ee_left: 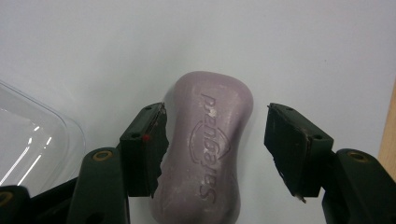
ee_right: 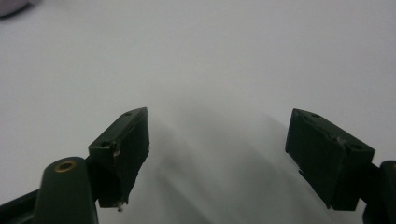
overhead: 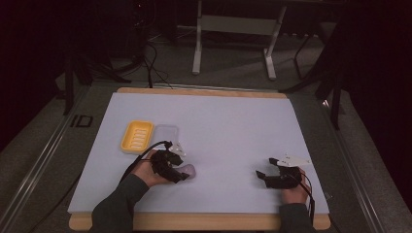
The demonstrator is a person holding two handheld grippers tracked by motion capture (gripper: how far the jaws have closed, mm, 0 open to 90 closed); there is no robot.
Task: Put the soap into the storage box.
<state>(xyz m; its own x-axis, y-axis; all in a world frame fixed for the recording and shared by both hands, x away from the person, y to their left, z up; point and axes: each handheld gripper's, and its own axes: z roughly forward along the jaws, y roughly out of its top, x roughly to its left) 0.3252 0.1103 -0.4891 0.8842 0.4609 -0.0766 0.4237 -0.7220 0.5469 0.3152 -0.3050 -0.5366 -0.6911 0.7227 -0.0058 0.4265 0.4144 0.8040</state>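
A mauve bar of soap (ee_left: 205, 149) with embossed lettering lies flat on the white table cover, between the jaws of my left gripper (ee_left: 217, 116). The gripper is open: its right pad (ee_left: 292, 149) stands clear of the bar, while the left pad (ee_left: 147, 149) sits right against its edge. In the high view the left gripper (overhead: 177, 172) is at the front left with the soap (overhead: 190, 170) poking out to its right. My right gripper (overhead: 266, 167) rests at the front right, also open, with nothing but bare cover between its jaws (ee_right: 217, 126).
A yellow ribbed soap dish (overhead: 137, 136) and a clear plastic lid (overhead: 166, 133) lie side by side just beyond the left hand; the lid's corner (ee_left: 32, 135) is close to the left jaw. The table's wooden edge (ee_left: 388, 135) runs along the front.
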